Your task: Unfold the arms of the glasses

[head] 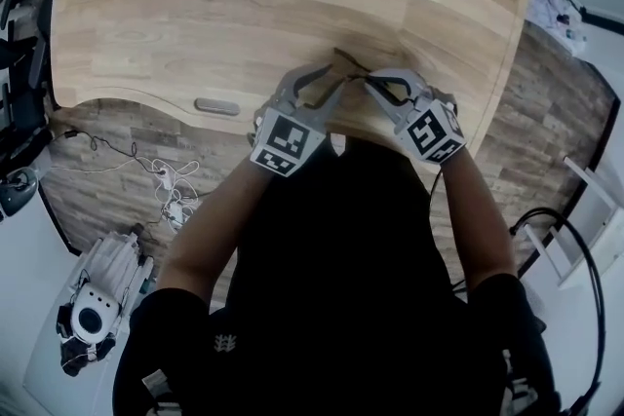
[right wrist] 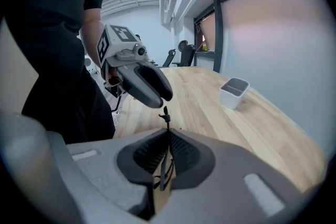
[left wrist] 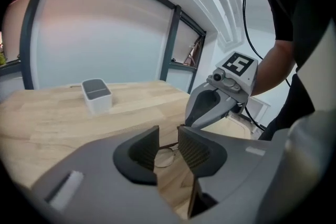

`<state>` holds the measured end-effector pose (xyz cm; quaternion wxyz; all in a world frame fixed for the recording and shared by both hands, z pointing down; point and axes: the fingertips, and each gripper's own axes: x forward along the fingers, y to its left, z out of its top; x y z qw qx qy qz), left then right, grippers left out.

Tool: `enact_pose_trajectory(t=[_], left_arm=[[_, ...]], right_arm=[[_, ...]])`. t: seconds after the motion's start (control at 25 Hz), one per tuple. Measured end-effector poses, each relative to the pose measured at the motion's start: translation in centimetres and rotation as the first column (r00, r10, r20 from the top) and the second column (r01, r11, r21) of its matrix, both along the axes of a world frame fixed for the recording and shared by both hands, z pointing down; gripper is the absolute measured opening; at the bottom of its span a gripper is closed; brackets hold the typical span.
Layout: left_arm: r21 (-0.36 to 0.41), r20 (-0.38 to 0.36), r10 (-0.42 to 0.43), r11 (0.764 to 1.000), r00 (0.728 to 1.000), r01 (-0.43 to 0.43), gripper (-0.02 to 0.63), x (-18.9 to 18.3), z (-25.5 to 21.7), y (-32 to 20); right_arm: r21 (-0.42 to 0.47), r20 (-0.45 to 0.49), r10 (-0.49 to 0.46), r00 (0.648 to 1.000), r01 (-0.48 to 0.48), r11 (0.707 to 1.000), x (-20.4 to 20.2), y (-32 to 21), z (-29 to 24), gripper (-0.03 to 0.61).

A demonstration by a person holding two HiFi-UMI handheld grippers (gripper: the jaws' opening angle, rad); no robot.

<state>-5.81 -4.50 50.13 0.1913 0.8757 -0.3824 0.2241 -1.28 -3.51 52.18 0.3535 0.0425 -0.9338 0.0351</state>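
Two ribbed pads (right wrist: 184, 152) of the right gripper (right wrist: 167, 137) pinch the thin wire glasses (right wrist: 166, 113) over the wooden table (head: 195, 5). The left gripper (left wrist: 168, 137) holds its jaws apart around a round lens (left wrist: 164, 157).

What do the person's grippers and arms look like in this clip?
The left gripper and right gripper are grey moulded plastic with dark ribbed fingers, each carrying a white cube with black square markers. The person wears a black short-sleeved top.

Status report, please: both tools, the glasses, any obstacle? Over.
Left tool open, close to the lens, not gripping. Right tool shut on glasses. Arm position unclear. White bin far back, not in the way.
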Motion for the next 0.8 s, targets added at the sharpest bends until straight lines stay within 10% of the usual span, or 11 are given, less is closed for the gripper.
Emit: enact_pose_trajectory(t=[0.8], left_arm=[[-0.03, 0.001, 0.215, 0.976, 0.977, -0.215, 0.041, 7.9, -0.7, 0.9]], right_arm=[[-0.042, 0.144, 0.193, 0.97, -0.189, 0.981, 4.1, 0.5, -1.5, 0.026]])
